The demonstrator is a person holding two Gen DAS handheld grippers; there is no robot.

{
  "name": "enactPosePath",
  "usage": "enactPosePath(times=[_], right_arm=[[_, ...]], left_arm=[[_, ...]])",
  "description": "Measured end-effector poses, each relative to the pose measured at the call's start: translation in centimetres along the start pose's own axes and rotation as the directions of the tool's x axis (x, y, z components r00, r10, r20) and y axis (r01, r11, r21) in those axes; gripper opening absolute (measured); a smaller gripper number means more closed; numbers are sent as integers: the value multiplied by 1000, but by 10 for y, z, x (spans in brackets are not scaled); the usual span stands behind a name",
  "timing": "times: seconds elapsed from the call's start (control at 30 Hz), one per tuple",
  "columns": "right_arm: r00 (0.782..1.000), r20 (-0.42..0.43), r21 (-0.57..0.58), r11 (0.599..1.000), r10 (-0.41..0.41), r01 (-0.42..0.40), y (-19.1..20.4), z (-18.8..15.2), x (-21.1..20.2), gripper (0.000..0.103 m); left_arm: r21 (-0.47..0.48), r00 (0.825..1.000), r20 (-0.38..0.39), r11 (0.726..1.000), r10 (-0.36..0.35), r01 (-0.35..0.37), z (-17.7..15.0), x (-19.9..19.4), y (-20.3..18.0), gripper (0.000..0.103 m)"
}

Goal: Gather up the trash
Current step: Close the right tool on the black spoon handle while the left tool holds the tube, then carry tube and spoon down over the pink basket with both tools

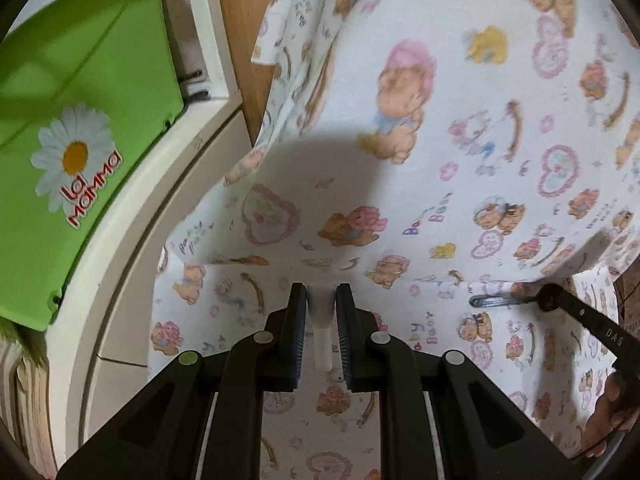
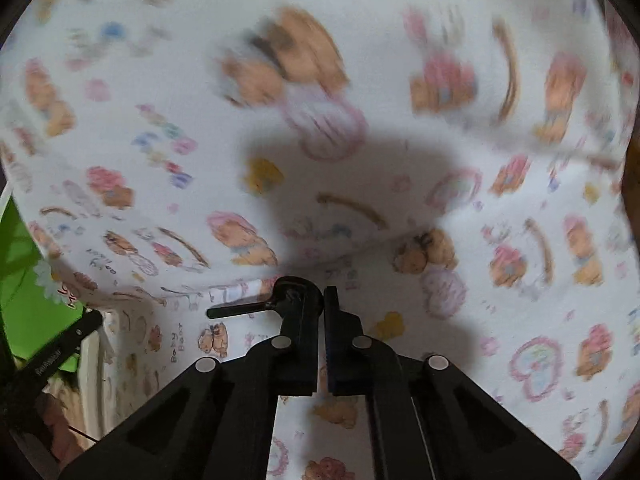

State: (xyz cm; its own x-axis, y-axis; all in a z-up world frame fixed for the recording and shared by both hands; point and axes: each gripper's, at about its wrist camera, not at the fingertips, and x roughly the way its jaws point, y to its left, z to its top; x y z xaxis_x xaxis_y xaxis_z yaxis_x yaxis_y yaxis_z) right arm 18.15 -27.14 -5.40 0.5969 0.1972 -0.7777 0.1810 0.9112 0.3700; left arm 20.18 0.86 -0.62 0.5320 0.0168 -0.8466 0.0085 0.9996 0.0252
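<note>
**Both grippers closed on small bits of litter at the foot of a teddy-bear print pillow**

The left gripper (image 1: 321,300) has its jaws nipped onto a slim white tube-like scrap (image 1: 321,320), possibly a plastic stick or straw piece, which stands between the pads and points down toward the printed sheet (image 1: 224,312). The right gripper (image 2: 323,300) has its jaws drawn fully together on the black plastic head of a small dark item (image 2: 256,307) whose thin stem juts out to the left; what it is I cannot tell. Both pieces sit in the crease where the pillow (image 1: 460,100) meets the sheet, which is likely why the grippers angle steeply downward. A green tub (image 1: 80,92) marked with a daisy stands beside the bed, perhaps the place for the trash.
</note>
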Motion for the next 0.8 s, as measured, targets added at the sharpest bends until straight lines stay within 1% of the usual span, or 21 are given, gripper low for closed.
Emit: enactPosePath(times=[0.07, 0.17, 0.23, 0.3, 0.37, 0.5, 0.53, 0.63, 0.7, 0.73, 0.8], right_arm=[[999, 41, -31, 999, -6, 7, 1, 0, -13, 3], [997, 61, -50, 998, 42, -39, 1, -3, -28, 3], [996, 85, -79, 996, 35, -28, 3, -2, -39, 3], [993, 122, -113, 994, 8, 6, 3, -6, -53, 3], [988, 155, -142, 989, -13, 35, 5, -13, -64, 3], [982, 190, -197, 980, -4, 42, 11, -29, -86, 3], [979, 202, -212, 976, -2, 46, 13, -34, -94, 3], [971, 239, -274, 960, 8, 60, 26, -47, -119, 3], [964, 267, -316, 945, 9, 79, 37, -54, -134, 3], [961, 276, -344, 935, 11, 87, 43, -60, -145, 3], [961, 276, -366, 927, 26, 80, 46, -69, -166, 3]], left_arm=[[17, 1000, 27, 1000, 11, -12, -2, -7, -1, 14], [38, 998, 56, 999, 33, -35, -4, -14, -2, 14], [35, 998, 56, 999, 37, -39, -7, -18, -1, 14], [13, 998, 42, 999, 48, -49, -12, -24, 2, 14], [-24, 998, 50, 999, 30, -29, -19, -34, 6, 14], [-67, 997, 77, 998, -10, 15, -28, -57, 5, 14], [-59, 997, 78, 998, -24, 29, -30, -61, 1, 14], [-26, 996, 86, 999, -22, 24, -35, -77, -12, 14], [-7, 994, 88, 998, -57, 58, -40, -93, -16, 14], [2, 994, 89, 998, -70, 70, -44, -102, -18, 14], [24, 992, 102, 997, -73, 71, -53, -118, -20, 14]])
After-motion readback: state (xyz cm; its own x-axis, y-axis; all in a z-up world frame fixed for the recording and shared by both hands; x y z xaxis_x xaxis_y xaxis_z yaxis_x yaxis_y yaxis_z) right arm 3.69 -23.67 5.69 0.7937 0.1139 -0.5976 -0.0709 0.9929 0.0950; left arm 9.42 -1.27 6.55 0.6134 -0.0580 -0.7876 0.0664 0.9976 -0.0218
